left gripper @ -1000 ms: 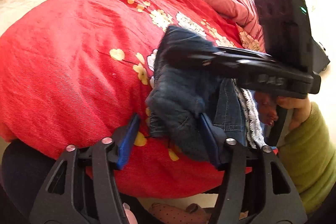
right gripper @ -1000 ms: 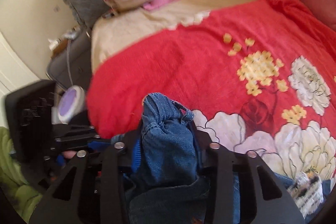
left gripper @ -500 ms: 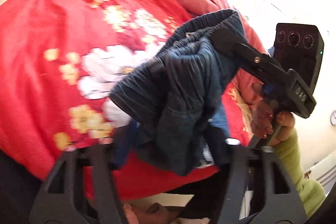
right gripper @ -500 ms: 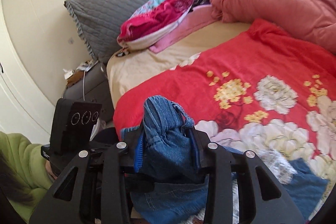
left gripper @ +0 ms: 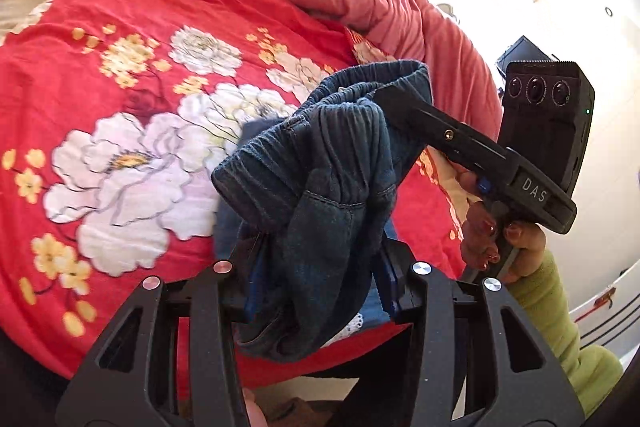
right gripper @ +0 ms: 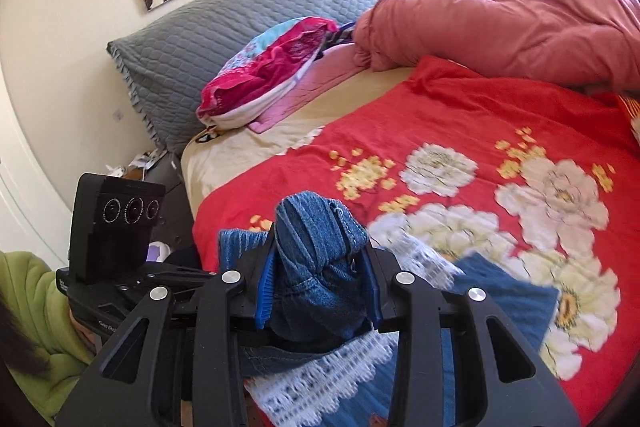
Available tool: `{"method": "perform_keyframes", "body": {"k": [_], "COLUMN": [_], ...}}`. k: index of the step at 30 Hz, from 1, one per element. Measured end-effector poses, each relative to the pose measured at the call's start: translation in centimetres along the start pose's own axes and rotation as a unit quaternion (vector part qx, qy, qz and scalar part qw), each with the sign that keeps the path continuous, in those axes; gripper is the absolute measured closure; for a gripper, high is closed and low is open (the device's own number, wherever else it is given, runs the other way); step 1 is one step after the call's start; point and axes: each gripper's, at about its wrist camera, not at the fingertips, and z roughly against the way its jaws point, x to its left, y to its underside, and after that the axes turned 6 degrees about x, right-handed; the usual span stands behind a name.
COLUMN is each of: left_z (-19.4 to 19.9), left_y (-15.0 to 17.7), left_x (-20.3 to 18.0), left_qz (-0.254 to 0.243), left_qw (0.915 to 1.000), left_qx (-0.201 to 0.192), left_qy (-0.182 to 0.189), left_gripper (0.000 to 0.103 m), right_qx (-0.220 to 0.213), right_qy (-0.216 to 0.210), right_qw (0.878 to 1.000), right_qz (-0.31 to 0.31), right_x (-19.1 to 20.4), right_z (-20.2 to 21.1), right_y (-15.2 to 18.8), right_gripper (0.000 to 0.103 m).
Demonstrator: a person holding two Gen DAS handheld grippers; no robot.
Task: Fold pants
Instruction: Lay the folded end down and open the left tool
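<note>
1. Bed (right gripper: 248, 147): covered by a red floral blanket (right gripper: 460, 131); a salmon duvet (right gripper: 520, 23) is heaped along its far edge.
2. Pants (left gripper: 320, 195): blue denim, bunched, held up over the bed's near edge; white lace trim hangs below.
3. Left gripper (left gripper: 316, 287): clenched on the pants' waistband.
4. Right gripper (right gripper: 320, 291): clenched on another bunch of the pants.

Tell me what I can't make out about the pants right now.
- Left wrist view: the left gripper jaws and the bunched waistband hide the rest of the pants.
- Right wrist view: the right gripper frame covers the pants; their lace trim is blurred and cut off at the bottom edge.
</note>
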Motion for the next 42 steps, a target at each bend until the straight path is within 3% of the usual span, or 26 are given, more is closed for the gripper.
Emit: {"method": "perform_keyframes", "body": {"k": [3,5,10,13,15,17,18,19,22,26,28,35,42], "left_z": [-1.1,-1.3,-2.6,-2.4,-1.4,-0.9,-1.3,-1.9,-3.8,-5.1,-5.1,-4.7,-3.3], "left_y": [0.0,0.4,1.3,1.8,1.9,1.9,2.0,2.0,2.7,3.9,4.2,4.6,4.3], "left_x": [-0.3,-0.9,-2.3,-3.0,-3.3,-4.0,-4.3,-4.6,-4.4,-4.0,-3.5,-3.3,-3.1], "left_qz": [-0.002,-0.005,-0.011,-0.029,-0.051,-0.093,-0.118,-0.130,-0.155,-0.172,-0.165,-0.160,-0.141], "left_qw": [1.0000,0.9999,0.9925,0.9919,0.9949,0.9956,0.9908,0.9860,0.9750,0.9683,0.9719,0.9736,0.9779], "left_qx": [0.005,0.009,0.055,0.055,0.035,0.009,0.005,0.008,0.029,0.046,0.053,0.052,0.044], "left_qy": [0.001,0.012,0.108,0.111,0.080,-0.004,-0.067,-0.104,-0.156,-0.175,-0.160,-0.154,-0.148], "left_gripper": [0.066,0.066,0.059,0.059,0.059,0.059,0.059,0.059,0.059,0.059,0.058,0.057,0.051], "right_qx": [-0.003,-0.012,-0.035,-0.036,-0.034,-0.030,-0.028,-0.025,-0.005,0.050,0.067,0.051,0.008], "right_qy": [0.008,0.015,0.036,0.078,0.104,0.117,0.120,0.119,0.138,0.184,0.195,0.218,0.209], "right_qw": [1.000,0.999,0.995,0.991,0.988,0.987,0.987,0.987,0.987,0.979,0.975,0.967,0.970], "right_qz": [-0.018,-0.033,-0.085,-0.100,-0.107,-0.109,-0.106,-0.102,-0.080,-0.073,-0.085,-0.122,-0.119], "right_x": [-1.1,-1.8,-3.6,-3.9,-3.7,-3.1,-2.7,-2.3,-0.9,-0.6,-1.3,-2.1,-0.3], "right_z": [0.9,1.9,4.6,5.9,6.4,6.4,6.2,6.0,4.5,2.7,2.3,2.7,4.9], "right_y": [1.3,2.3,4.8,6.5,7.5,8.1,8.2,8.4,8.9,10.7,12.0,13.8,13.3], "right_gripper": [0.064,0.055,0.047,0.043,0.041,0.040,0.040,0.039,0.038,0.038,0.038,0.038,0.037]}}
